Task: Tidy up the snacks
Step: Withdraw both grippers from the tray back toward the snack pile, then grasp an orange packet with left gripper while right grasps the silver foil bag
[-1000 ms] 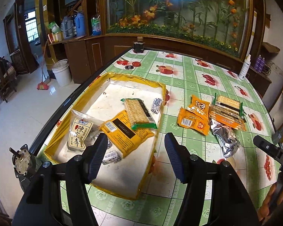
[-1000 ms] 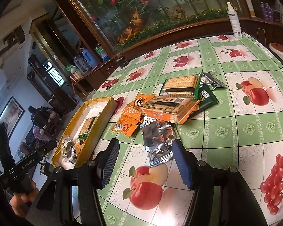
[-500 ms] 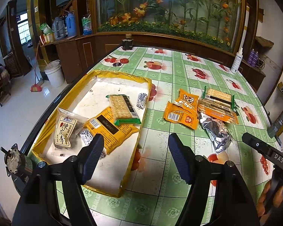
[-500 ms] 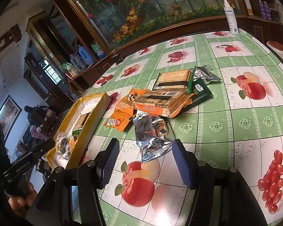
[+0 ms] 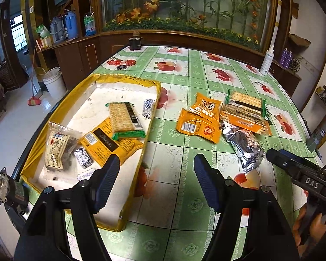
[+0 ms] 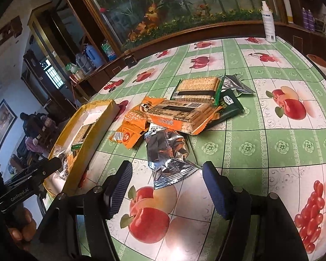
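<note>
- Fingers point(image 6: 119, 187) of the right gripper point(image 6: 166, 188) are spreading, ribbed dark-blue pads apart with nothing between; it tilts down over the table point(image 6: 271, 143).
- Left gripper point(image 5: 155, 181) tilts down likewise, its pads wide apart and empty, the left one over the tray's point(image 5: 128, 204) near right wall.
- Crinkled foil packet point(image 6: 167, 158) lies flat just beyond the right fingertips, its near end reaching between them.
- Beyond it, touching, sit orange sachets point(image 6: 130, 128) and two clear-wrapped cracker packs point(image 6: 180, 115), stacked on a dark-green pouch point(image 6: 228, 106).
- Yellow tray with a white floor holds a cracker pack point(image 5: 125, 119), a yellow bag point(image 5: 108, 143), a clear plum bag point(image 5: 58, 148) and small speckled sweets point(image 5: 82, 157).
</note>
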`<state>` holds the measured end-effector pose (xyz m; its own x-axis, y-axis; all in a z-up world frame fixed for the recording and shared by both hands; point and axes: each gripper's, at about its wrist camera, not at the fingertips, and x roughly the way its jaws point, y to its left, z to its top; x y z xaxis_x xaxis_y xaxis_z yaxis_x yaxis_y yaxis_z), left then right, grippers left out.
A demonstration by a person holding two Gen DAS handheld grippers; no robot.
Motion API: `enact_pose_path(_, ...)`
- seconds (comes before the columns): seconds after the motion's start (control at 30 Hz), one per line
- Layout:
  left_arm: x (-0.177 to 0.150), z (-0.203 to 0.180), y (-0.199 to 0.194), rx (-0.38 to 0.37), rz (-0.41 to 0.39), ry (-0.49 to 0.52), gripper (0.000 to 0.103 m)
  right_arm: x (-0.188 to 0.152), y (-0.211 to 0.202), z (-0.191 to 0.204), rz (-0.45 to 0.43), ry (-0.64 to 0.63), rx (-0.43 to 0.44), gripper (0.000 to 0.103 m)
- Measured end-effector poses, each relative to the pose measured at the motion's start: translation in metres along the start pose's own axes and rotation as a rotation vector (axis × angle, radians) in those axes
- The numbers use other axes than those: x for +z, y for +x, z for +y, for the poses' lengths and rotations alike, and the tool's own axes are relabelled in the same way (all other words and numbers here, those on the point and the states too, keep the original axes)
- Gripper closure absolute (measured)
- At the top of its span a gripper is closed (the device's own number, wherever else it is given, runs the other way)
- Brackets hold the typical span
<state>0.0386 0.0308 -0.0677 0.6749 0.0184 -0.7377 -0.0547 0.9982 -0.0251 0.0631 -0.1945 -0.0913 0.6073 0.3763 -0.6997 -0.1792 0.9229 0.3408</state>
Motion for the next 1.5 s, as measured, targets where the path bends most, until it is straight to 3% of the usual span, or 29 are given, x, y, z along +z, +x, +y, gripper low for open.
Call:
enact_pose_path(0.23,0.013,-0.022,0.032,-0.089,0.028,0.024,0.033,0.008,0.028,0.018,0.05,-0.103,-0.092,0.031)
enact_pose_path(0.43,0.032,-0.036,0.073,-0.163,0.106,0.029,0.033,0.015,0.051,0.029,0.082,-0.19,-0.174,0.024)
enact_pose_path(0.67,0.043,-0.038,0.095,-0.189,0.142,0.042,0.033,0.025,0.073,0.028,0.108,-0.212,-0.188,0.023)
enact_pose_path(0.8,0.044,-0.048,0.102,-0.236,0.173,0.1,0.033,0.022,0.083,0.028,0.141,-0.237,-0.198,0.023)
enact_pose_path(0.93,0.047,-0.058,0.11,-0.226,0.174,0.157,0.033,0.019,0.08,0.032,0.136,-0.28,-0.221,0.041)
enact_pose_path(1.03,0.049,-0.064,0.12,-0.219,0.188,0.188,0.032,0.017,0.077,0.027,0.14,-0.273,-0.22,0.041)
enact_pose_path(1.1,0.048,-0.07,0.125,-0.219,0.187,0.219,0.024,0.016,0.072,0.023,0.14,-0.255,-0.212,0.041)
enact_pose_path(1.2,0.043,-0.082,0.131,-0.16,0.185,0.293,0.019,0.016,0.064,0.015,0.134,-0.216,-0.191,0.041)
enact_pose_path(1.23,0.042,-0.086,0.131,-0.173,0.185,0.306,0.019,0.016,0.06,0.012,0.129,-0.201,-0.179,0.041)
enact_pose_path(1.37,0.047,-0.088,0.135,-0.162,0.172,0.278,0.018,0.015,0.046,0.005,0.109,-0.166,-0.165,0.041)
enact_pose_path(1.43,0.05,-0.086,0.137,-0.155,0.158,0.263,0.024,0.014,0.04,0.003,0.1,-0.155,-0.156,0.041)
enact_pose_path(1.5,0.051,-0.084,0.134,-0.151,0.137,0.256,0.042,0.014,0.035,0.001,0.092,-0.145,-0.154,0.041)
